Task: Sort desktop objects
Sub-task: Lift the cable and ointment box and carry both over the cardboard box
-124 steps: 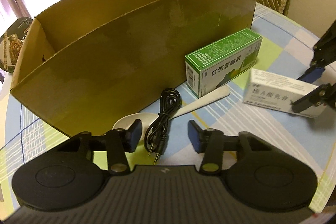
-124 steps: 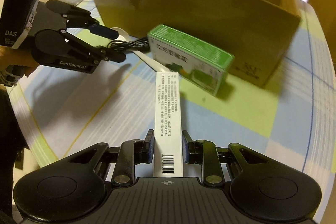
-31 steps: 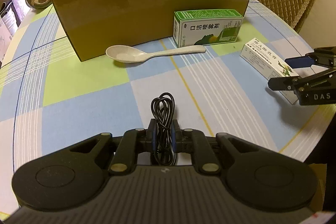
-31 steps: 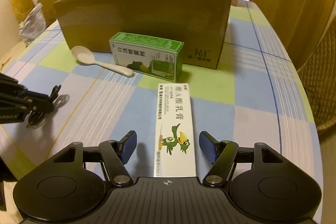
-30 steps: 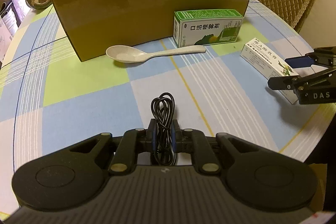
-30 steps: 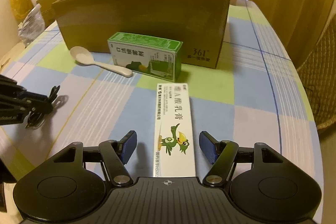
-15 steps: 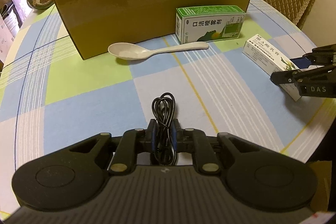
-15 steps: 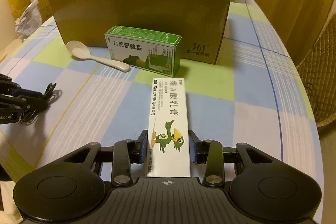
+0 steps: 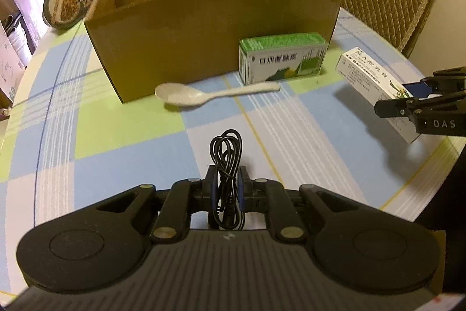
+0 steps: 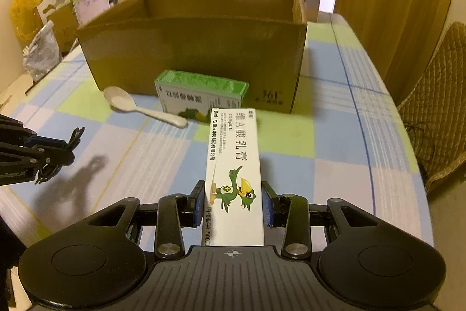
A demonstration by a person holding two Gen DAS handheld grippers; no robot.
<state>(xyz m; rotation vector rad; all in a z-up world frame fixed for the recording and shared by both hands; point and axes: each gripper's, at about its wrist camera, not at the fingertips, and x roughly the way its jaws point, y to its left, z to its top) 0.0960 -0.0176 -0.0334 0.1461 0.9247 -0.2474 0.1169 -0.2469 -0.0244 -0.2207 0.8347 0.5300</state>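
While the left gripper (image 9: pixel 226 188) pinches the cable (image 9: pixel 226 149) and the right gripper (image 10: pixel 232 204) clamps the white carton (image 10: pixel 233 165), the cardboard box (image 9: pixel 215 28) at upper centre shows nothing inside; green carton (image 9: pixel 281 57) and spoon (image 9: pixel 204 93) — mid-frame — apparently remain unsorted.

My white ointment box (image 10: pixel 234 179) runs under the right gripper's housing, so its near end is hidden. The print on the green box (image 9: pixel 281 59) is too blurred to read, and the cardboard box (image 9: pixel 215 28) hides its own floor. The cable's (image 9: pixel 226 165) plugs sit buried between my left fingers (image 9: pixel 211 185).
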